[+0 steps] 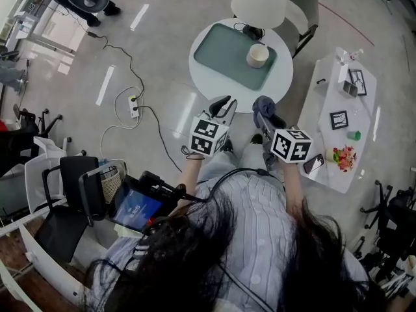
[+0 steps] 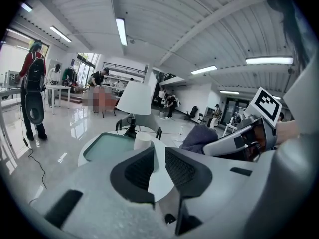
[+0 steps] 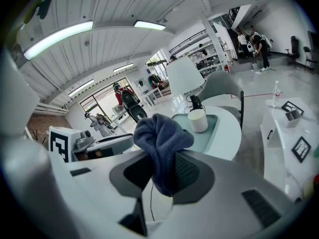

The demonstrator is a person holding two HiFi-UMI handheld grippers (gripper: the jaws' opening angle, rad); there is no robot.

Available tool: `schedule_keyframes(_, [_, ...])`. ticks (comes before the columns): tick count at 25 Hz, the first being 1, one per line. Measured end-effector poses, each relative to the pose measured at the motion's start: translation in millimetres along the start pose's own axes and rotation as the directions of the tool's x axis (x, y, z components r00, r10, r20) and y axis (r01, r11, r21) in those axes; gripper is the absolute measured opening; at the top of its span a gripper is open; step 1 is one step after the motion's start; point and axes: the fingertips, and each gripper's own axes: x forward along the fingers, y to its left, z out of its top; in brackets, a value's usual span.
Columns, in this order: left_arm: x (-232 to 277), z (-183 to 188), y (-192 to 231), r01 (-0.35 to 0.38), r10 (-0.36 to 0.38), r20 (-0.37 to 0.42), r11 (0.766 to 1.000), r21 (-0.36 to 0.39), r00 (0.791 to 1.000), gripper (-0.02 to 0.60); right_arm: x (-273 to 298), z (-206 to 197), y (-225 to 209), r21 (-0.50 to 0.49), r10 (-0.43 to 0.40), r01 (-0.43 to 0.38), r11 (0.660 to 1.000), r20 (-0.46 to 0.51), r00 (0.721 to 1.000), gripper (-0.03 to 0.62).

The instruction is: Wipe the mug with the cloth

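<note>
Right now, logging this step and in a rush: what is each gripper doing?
Left gripper: open, nothing between the fingers.
Right gripper: closed on the cloth.

cloth (image 3: 162, 133): slate blue | mug (image 1: 257, 56): cream | tray (image 1: 221, 51): pale green | table (image 1: 279, 83): white | shirt (image 1: 266, 213): pale blue stripes

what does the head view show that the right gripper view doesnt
Only the head view: the power strip with its cables on the floor, and the screen beside the person. Only the right gripper view: the ceiling lights. Both: the mug on the green tray, the lamp, and the cloth held in the right gripper.
</note>
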Motion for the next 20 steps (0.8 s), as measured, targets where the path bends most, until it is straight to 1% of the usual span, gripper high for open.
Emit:
schedule_keyframes(3, [4,-1,1,-0.004,0.004,-0.006,1.000,-0.001,1.000,0.071,2,2,-8,0.007,-0.003,0.003,1.000,-0.006,1.000,0.098])
schedule_keyframes(8, [15,-2,8,-0.028,0.028,-0.010,0.999,-0.027,1.000,0.071,11,11,-21,0.004,0.005,-0.005,1.000,-0.015,1.000,0.098])
schedule_keyframes(17, [56,10,19,-0.034,0.032,-0.030,0.997,-0.064,0.999,0.071,34,47,-55,-0.006,0.020,-0.020,1.000,-0.026,0.999,0.098])
schedule_keyframes(20, [73,16,22,-0.034,0.031,-0.036,0.997,-0.062,0.999,0.071,43,58,-66,-0.006,0.026,-0.026,1.000,-0.036,0.999,0.098])
